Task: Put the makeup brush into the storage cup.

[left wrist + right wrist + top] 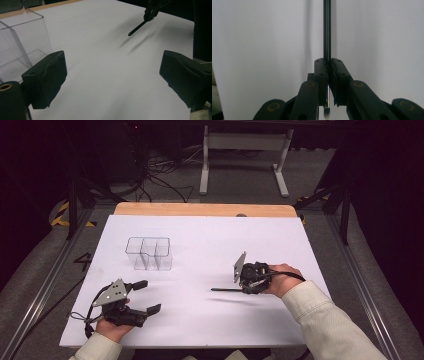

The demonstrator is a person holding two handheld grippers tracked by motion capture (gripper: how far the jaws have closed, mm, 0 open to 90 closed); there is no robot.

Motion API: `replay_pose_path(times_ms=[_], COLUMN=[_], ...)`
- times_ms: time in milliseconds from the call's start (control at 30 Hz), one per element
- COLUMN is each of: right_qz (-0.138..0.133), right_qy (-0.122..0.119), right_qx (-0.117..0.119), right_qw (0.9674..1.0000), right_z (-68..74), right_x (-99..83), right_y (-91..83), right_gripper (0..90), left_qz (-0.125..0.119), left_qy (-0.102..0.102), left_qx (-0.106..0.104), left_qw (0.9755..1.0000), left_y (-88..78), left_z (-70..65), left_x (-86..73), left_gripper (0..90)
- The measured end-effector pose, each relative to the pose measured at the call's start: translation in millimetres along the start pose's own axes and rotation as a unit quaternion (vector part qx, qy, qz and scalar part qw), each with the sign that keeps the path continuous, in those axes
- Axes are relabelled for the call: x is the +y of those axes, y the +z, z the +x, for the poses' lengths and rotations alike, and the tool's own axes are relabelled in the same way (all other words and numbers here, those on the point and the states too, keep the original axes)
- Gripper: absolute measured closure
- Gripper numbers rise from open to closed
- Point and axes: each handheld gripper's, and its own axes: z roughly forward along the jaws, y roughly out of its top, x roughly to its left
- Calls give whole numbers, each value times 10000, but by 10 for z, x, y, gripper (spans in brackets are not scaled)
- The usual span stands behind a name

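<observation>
The right tool (239, 289) is closed tight on a thin black brush (226, 290). The brush sticks out flat toward the middle of the white tabletop (210, 320), just above it, with its shadow on the paper below. In the right gripper view the 2 jaws pinch the stick near its soft end, and the little bristle tip (327, 113) pokes out behind them.

The clear box (148, 253) with its small sections stands far off to the left, near the back. I think the brush is meant to go in there.

To do this well, keep the pinch firm so the thin stick does not slip or roll. Lift it clear of the tabletop before it moves sideways. Tip the long end down over 1 section, then let go only when the stick is well inside the walls.

The right hand (282, 281) lies low, with the wrist turned so the tool points left across the tabletop. The left tool (142, 296) is open wide and holds nothing. It waits near the front left, pointing right, with the left hand (112, 327) under it. It can steady the box if it slides.
</observation>
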Motion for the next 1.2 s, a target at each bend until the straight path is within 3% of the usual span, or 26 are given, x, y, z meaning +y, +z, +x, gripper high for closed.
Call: replay_pose_path(times_ms=[567, 933, 1200], right_qz=[-166, -179, -170], right_qy=[-233, -460, -485], right_qx=[-39, -4, 18], right_qw=[9996, 9988, 9987], right_z=[74, 106, 133], right_x=[334, 556, 644], right_y=[-297, -359, -380], right_gripper=[836, 836, 836], left_qz=[-89, -104, -96], left_qy=[214, 293, 350], left_qx=[-300, -622, -772], left_qw=[9993, 9976, 9964], left_y=[251, 446, 576], left_z=[-73, -123, -165], left_x=[295, 499, 603], left_gripper=[68, 66, 76])
